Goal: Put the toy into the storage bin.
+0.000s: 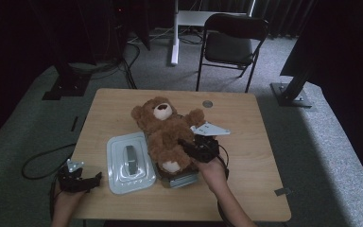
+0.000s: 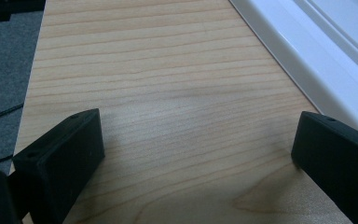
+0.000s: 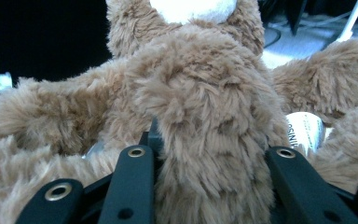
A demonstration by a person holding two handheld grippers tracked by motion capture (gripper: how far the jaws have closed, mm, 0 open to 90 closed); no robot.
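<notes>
Lying face-up at frame centre of the high view, the teddy bear (image 1: 166, 132) is gripped at a limb by the jaws of the right gripper (image 1: 189, 146), over a container base (image 1: 182, 179). At lower left, the left gripper (image 1: 94, 179) is held with jaws open over bare tabletop (image 1: 246, 142), beside the pale lid (image 1: 116, 165).

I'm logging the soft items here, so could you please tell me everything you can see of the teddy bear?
The teddy bear is brown plush with shaggy fur, a pale muzzle and pale foot soles. It lies on its back mid-table, head toward the far edge, arms spread, its legs over a grey box beside the white lid. The right tongs are shut on a furry limb; a white label shows near it.
</notes>
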